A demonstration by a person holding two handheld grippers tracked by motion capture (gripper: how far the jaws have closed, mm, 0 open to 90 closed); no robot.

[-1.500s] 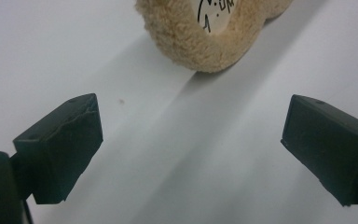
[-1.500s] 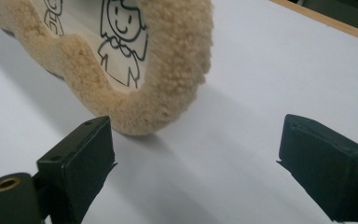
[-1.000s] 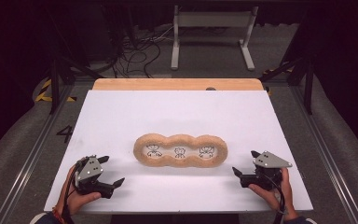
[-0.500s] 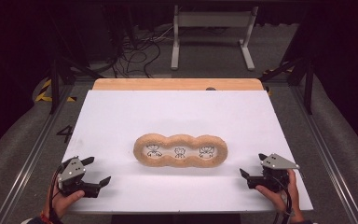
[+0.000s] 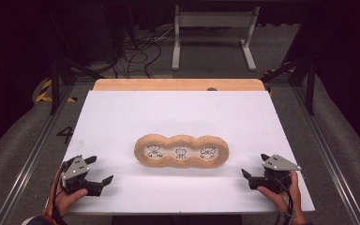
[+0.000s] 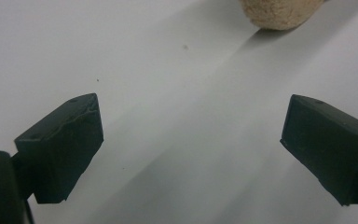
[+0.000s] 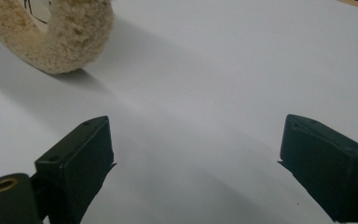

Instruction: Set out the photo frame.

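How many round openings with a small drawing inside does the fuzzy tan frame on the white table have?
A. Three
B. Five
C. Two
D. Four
A: in the high view the fuzzy tan frame lies flat on the white table with three round openings in a row, each showing a small black drawing.

My white table (image 5: 122,117) has a wooden strip (image 5: 178,84) along its 12 o'clock edge. Dark room, grey floor (image 5: 18,140); tangled cables (image 5: 140,51) at 11, white metal stand (image 5: 213,28) at 12.
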